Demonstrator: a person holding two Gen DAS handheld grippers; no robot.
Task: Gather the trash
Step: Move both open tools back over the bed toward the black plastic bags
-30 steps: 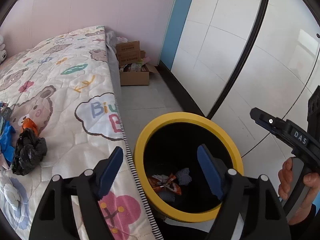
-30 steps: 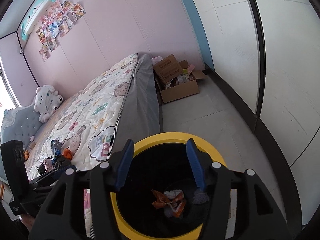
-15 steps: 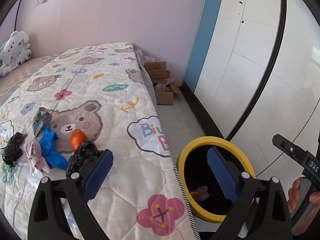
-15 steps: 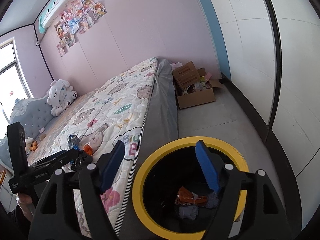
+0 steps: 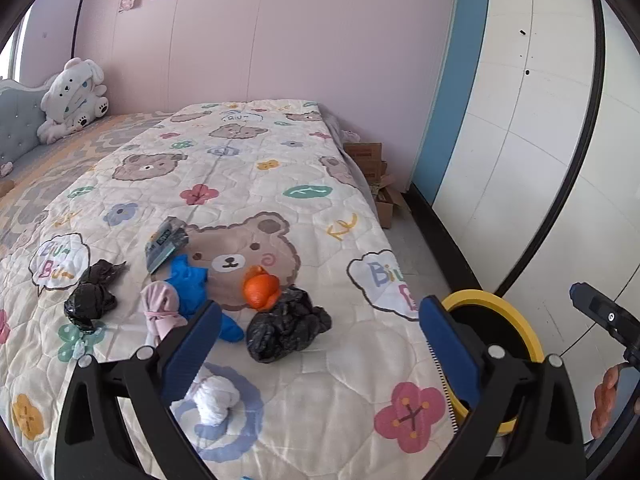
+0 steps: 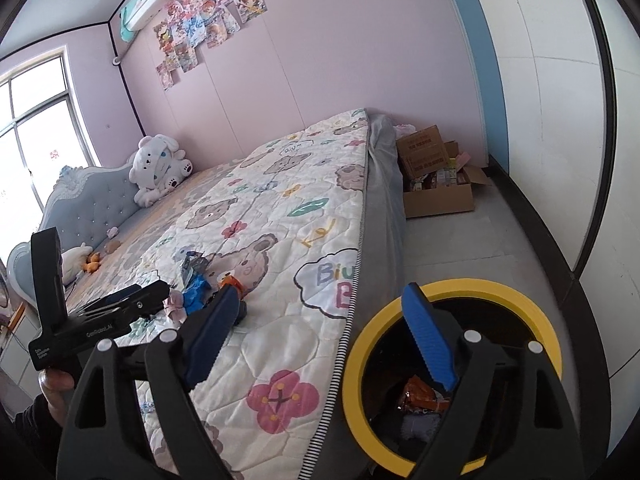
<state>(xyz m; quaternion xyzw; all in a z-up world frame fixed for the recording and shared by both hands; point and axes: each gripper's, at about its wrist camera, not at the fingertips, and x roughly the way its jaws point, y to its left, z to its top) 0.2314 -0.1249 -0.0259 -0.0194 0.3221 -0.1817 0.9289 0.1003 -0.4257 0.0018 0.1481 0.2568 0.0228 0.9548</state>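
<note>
Trash lies in a loose heap on the bear-print quilt (image 5: 280, 184): a crumpled black bag (image 5: 288, 328), an orange scrap (image 5: 260, 292), a blue piece (image 5: 192, 284), a pink wad (image 5: 160, 308), a second black bag (image 5: 90, 300), a dark wrapper (image 5: 164, 242) and a white wad (image 5: 214, 398). My left gripper (image 5: 320, 305) hovers over the bed's near edge just short of the heap, jaws opening, nothing between them. My right gripper (image 6: 320, 288) hangs between the bed and the yellow-rimmed bin (image 6: 460, 288), jaws opening and empty. An orange wrapper (image 6: 420, 396) lies inside the bin.
The bin (image 5: 516, 320) stands on the grey floor against the bed's side. A cardboard box (image 6: 436, 188) of packets sits by the far wall. White wardrobe doors (image 5: 540, 160) run along the right. A white plush toy (image 5: 72, 100) leans on the headboard.
Both views have swung up and left, away from the bin's mouth toward the bed. The trash heap has come into the middle of the left view. Both pairs of jaws have widened.
</note>
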